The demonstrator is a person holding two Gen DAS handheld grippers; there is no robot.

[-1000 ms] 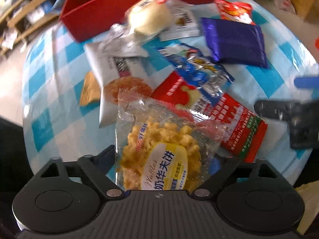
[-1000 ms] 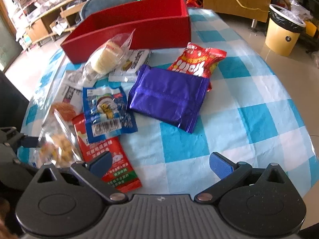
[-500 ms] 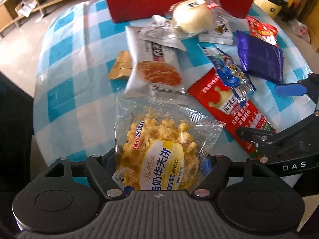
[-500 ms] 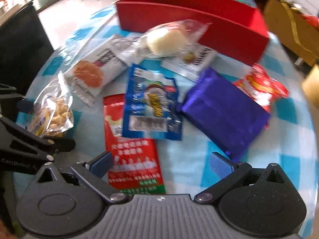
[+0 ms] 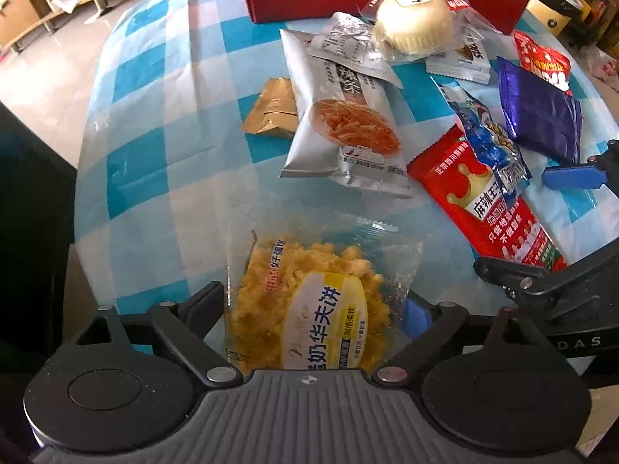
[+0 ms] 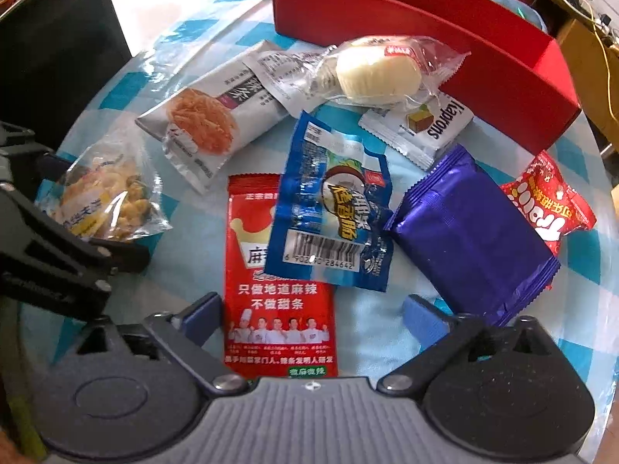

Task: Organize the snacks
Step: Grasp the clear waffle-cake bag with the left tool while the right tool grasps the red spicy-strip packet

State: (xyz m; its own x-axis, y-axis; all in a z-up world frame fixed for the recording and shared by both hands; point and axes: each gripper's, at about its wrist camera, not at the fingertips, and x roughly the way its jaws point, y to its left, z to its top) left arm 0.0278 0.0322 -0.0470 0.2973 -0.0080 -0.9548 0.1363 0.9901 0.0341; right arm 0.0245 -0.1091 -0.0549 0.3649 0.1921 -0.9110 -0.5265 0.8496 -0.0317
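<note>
My left gripper (image 5: 315,309) is shut on a clear waffle-biscuit packet (image 5: 309,309), held just above the table's near left; the packet also shows in the right wrist view (image 6: 104,197). My right gripper (image 6: 309,315) is open, its fingers straddling the lower end of a long red spicy-strip packet (image 6: 278,301). A blue packet (image 6: 332,216) lies over that red one. A purple packet (image 6: 472,228), a red candy bag (image 6: 549,197), a white bun in clear wrap (image 6: 377,73), a silver snack packet (image 6: 209,120) and a small white packet (image 6: 425,127) lie before the red box (image 6: 425,34).
The round table has a blue-and-white checked cloth (image 5: 154,147). A small gold packet (image 5: 272,108) lies left of the silver one. A dark chair (image 6: 58,38) stands at the table's left. A yellow bin (image 5: 549,11) and shelves stand beyond.
My right gripper has moved left and down, so the red strip packet now lies between its fingers. My left gripper has kept hold of the waffle packet and swung a little left.
</note>
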